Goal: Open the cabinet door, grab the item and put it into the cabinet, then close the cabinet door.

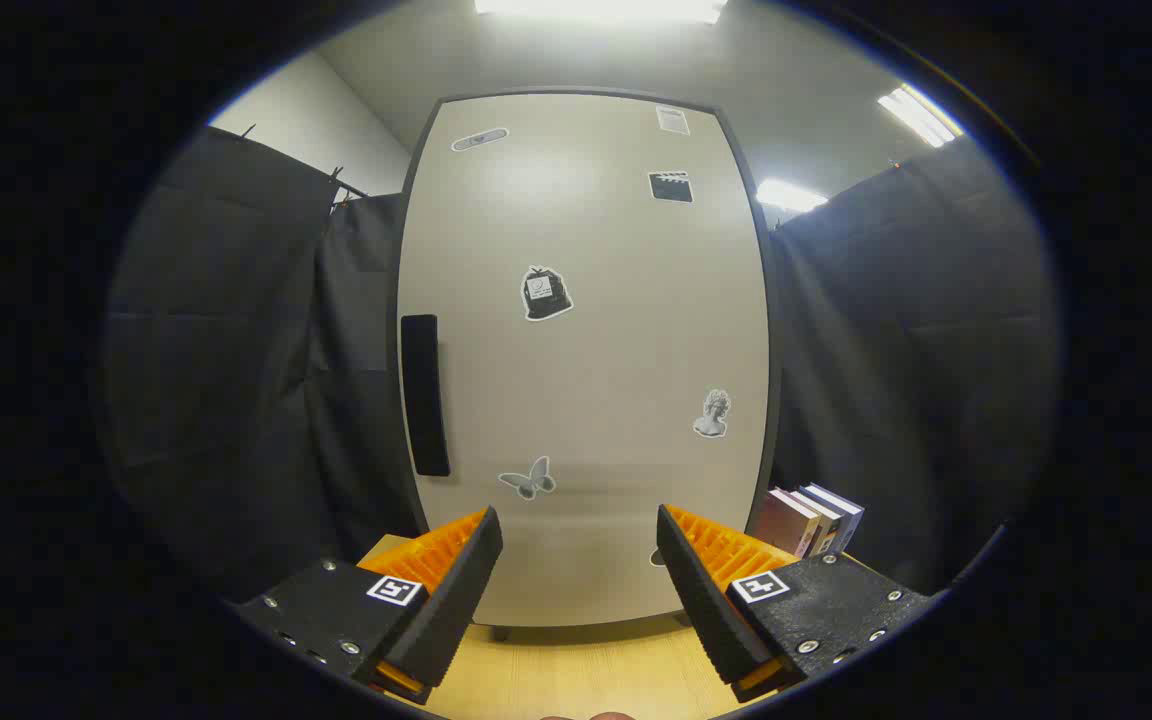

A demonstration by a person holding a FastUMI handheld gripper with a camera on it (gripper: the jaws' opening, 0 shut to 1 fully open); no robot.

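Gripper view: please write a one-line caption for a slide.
Open claw faces the closed cabinet door, its black handle at the left edge, books standing to the cabinet's right.

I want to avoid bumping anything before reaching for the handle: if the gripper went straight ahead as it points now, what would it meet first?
Most likely the closed cabinet door, on its lower panel. The open gripper holds nothing, and the handle sits off to the left. Depth is unclear.

The tongs [579, 560] ride on two blocky housings — each bolted with silver screws, each bearing a square black-and-white marker.
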